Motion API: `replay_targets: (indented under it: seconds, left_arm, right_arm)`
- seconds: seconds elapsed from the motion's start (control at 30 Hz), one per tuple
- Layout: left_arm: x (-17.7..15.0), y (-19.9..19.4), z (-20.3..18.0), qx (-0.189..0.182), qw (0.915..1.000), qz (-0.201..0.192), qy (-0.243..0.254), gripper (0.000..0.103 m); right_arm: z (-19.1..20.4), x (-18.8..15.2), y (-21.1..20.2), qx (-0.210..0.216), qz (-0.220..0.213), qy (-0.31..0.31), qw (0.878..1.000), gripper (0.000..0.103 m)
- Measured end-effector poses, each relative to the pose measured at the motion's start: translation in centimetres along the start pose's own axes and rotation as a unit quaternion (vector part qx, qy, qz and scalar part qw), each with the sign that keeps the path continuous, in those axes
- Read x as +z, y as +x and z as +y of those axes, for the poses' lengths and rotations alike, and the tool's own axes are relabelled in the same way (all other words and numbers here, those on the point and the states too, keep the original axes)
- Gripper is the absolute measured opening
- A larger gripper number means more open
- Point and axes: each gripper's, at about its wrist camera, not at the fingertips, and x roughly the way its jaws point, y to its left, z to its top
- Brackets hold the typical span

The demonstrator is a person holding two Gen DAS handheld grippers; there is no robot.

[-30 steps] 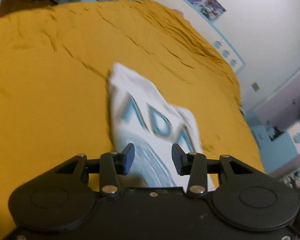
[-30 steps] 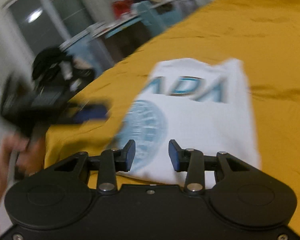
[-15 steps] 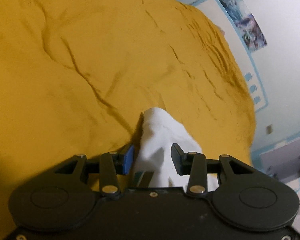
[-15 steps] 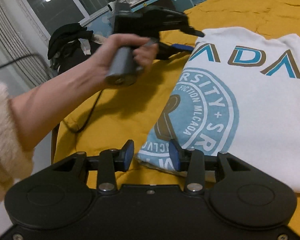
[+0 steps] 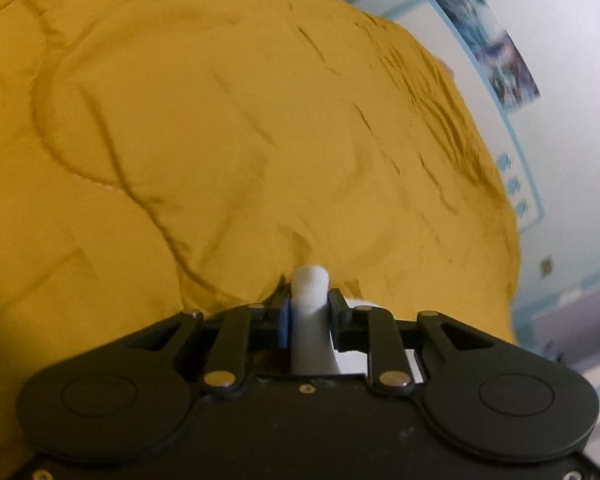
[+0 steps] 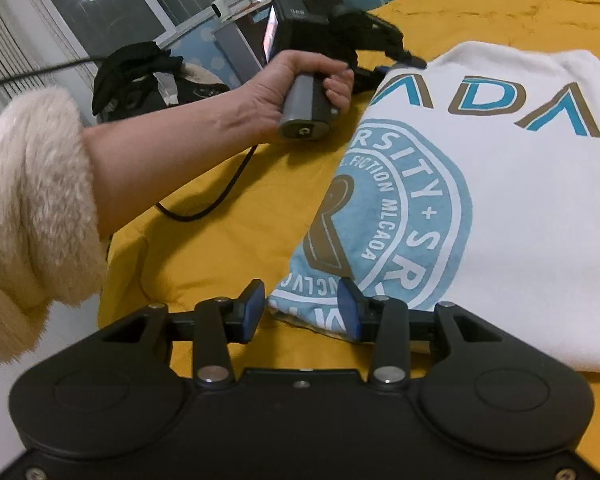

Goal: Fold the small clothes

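Observation:
A white T-shirt with a blue round print and large letters lies partly folded on the yellow bed cover. At its far left corner, my left gripper is held by a hand. In the left wrist view that gripper has its jaws closing, and a bunched corner of the white T-shirt is pinched between the pads. My right gripper stands open low over the near left hem corner. The cloth lies between its fingers, untouched by the pads.
The person's fluffy cream sleeve fills the left of the right wrist view. A black cable trails over the cover. Dark clothing sits beyond the bed edge, below a window. Wrinkled cover stretches to a wall with a poster.
My left gripper swept over to the shirt's far corner and its jaws narrowed onto the bunched cloth. My right gripper sank a little toward the near hem.

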Motion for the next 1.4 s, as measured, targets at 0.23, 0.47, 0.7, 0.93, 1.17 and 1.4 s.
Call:
replay_targets:
  seconds: [0.23,0.47,0.7,0.93,1.17,1.4]
  left_arm:
    - [1.0,-8.2,-5.6,0.006,0.9967,-0.035,0.073,0.038]
    - [-7.6,-20.4,-12.2,0.070,0.9747,-0.086,0.194,0.053]
    - [-18.9,-27.6,-15.0,0.143,0.9627,-0.062,0.221,0.057]
    - [-26.2,-30.5,-17.7,0.190,0.9497,-0.060,0.242,0.058]
    - [-30.1,-31.3,-19.5,0.187,0.9509,-0.030,0.245,0.059]
    - [-31.5,-31.1,-19.8,0.206,0.9419,-0.017,0.265,0.060]
  right_arm:
    - [0.5,0.2,0.2,-0.007,0.001,0.006,1.000,0.040]
    - [0.9,0.8,-4.0,-0.075,-0.029,0.055,0.995,0.058]
    - [3.2,1.9,-9.7,-0.237,-0.058,0.008,0.970,0.073]
    - [5.6,2.2,-14.4,-0.333,-0.084,-0.020,0.939,0.085]
    - [6.9,1.8,-17.2,-0.341,-0.092,-0.008,0.936,0.089]
    - [6.4,1.6,-17.4,-0.344,-0.092,0.024,0.934,0.089]
